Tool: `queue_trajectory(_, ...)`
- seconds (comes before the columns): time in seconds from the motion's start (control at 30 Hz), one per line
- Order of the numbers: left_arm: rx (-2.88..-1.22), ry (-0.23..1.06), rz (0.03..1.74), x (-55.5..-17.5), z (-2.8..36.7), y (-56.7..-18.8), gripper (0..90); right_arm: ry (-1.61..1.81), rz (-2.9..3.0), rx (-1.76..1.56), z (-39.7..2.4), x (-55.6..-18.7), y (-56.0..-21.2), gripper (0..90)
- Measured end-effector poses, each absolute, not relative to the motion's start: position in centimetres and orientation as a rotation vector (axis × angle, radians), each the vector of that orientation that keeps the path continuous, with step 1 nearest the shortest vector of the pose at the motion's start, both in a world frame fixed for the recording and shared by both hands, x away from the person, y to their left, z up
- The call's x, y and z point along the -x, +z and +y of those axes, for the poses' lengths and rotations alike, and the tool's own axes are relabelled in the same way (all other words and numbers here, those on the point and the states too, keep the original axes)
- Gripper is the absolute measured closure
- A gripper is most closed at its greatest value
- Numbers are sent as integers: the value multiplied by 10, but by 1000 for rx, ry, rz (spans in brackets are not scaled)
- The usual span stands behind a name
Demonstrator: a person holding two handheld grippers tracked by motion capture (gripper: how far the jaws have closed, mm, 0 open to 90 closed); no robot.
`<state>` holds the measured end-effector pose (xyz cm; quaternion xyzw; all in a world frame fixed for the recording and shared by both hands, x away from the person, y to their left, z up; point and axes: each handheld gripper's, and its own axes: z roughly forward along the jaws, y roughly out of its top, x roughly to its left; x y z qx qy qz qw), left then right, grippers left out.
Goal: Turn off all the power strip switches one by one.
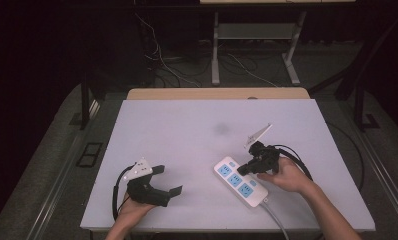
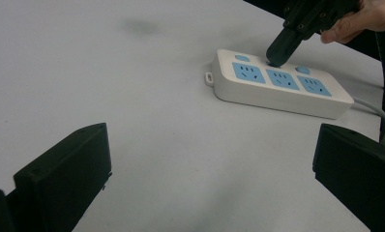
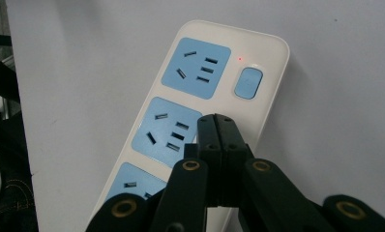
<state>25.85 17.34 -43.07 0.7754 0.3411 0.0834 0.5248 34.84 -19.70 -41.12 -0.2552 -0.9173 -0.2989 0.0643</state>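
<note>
A white power strip point(image 1: 240, 181) with three blue sockets was laid flat, diagonally, at the table's four o'clock, cord trailing toward six.

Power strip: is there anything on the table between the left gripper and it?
Nothing visible. The left gripper is open, and bare white table lies between it and the power strip. The right gripper, shut, already rests on the strip's middle switch.

High view looks down across the table point(image 1: 187, 130); left gripper view faces the strip point(image 2: 277, 84) from afar, right's sits close above it.
</note>
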Motion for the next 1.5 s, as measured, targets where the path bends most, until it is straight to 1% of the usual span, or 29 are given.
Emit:
queue_trajectory(0.47, -1858, 198, 823, -260, 174, -432, 0, -927, -2689, 817, -207, -350, -405, 900)
queue_trajectory(0.83, -1855, 199, 818, -260, 174, -431, 0, -932, -2727, 790, -197, -355, -387, 900)
queue_trajectory(1.5, -1855, 198, 818, -260, 174, -431, 0, -910, -2765, 772, -184, -369, -374, 900)
